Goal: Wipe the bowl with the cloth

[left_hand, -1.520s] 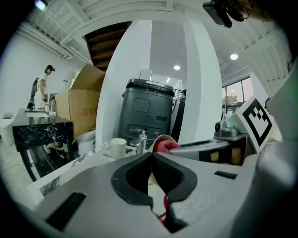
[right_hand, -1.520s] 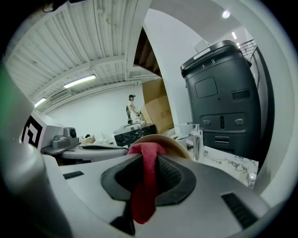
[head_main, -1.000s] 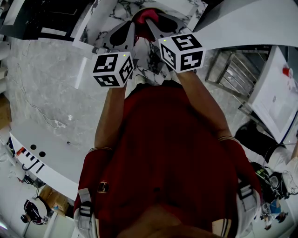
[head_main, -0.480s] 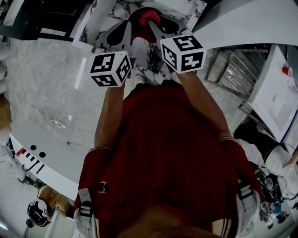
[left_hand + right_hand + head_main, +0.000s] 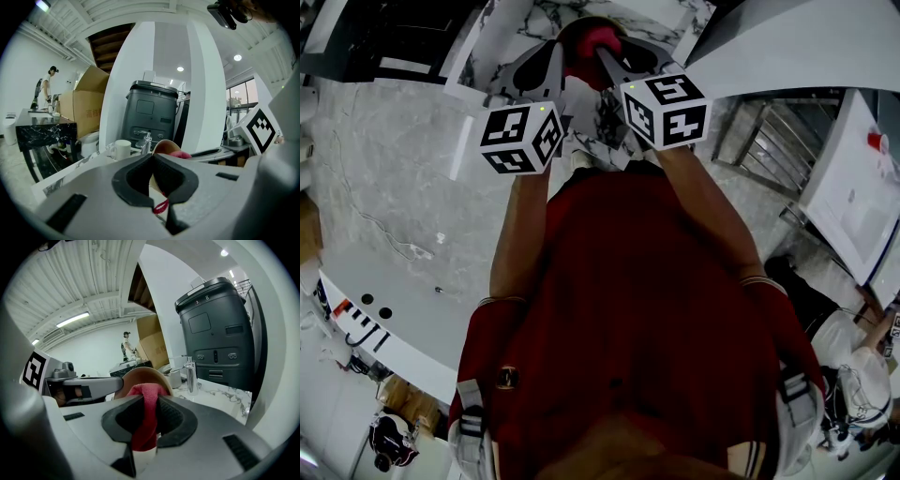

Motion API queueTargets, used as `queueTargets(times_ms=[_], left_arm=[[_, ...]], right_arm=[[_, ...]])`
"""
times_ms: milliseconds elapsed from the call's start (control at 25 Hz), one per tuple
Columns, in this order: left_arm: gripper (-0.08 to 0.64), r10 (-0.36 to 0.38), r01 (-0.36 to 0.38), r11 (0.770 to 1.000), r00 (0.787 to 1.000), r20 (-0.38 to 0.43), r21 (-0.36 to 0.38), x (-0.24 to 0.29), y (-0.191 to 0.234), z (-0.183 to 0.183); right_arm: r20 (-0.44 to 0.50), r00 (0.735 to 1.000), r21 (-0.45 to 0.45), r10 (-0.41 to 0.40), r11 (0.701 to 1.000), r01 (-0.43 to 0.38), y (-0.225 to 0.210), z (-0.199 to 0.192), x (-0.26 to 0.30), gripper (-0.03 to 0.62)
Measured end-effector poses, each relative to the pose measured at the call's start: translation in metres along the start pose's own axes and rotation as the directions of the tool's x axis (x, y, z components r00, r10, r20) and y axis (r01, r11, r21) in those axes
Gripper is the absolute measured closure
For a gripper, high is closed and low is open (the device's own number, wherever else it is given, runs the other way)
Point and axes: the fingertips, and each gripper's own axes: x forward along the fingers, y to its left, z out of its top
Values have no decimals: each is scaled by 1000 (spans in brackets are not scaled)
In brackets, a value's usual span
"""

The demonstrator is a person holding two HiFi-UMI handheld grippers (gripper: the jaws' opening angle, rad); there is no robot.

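Observation:
A brown bowl (image 5: pixel 140 377) is held up on edge in the air; its rim (image 5: pixel 165 146) shows just past the left jaws. My left gripper (image 5: pixel 153 156) is shut on that rim. The right gripper (image 5: pixel 149 401) is shut on a red cloth (image 5: pixel 146 420), whose bunched end lies against the inside of the bowl. In the head view both grippers meet over the marble counter, the left gripper (image 5: pixel 546 66) beside the right gripper (image 5: pixel 605 58), with the red cloth (image 5: pixel 602 37) and the dark bowl (image 5: pixel 577 32) between them.
A marble counter (image 5: pixel 525 28) lies under the grippers. On it stand a white mug (image 5: pixel 123 149) and a chrome tap (image 5: pixel 190 375). A tall dark grey machine (image 5: pixel 151 112) rises behind. Cardboard boxes (image 5: pixel 84 110) and a person stand far off.
The left gripper and the bowl have shifted slightly left and up; the cloth and right gripper have edged further over the counter. Both grips are unchanged.

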Motion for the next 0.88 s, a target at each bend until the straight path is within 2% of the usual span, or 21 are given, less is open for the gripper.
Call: queueTargets(times_ms=[280, 880], left_arm=[[548, -11, 11, 1000, 1000, -3, 3, 4, 0, 0], [548, -57, 58, 998, 998, -17, 16, 12, -11, 2]], right_arm=[[-19, 999, 41, 27, 999, -26, 3, -5, 5, 526], [0, 998, 32, 65, 997, -65, 12, 7, 16, 526]])
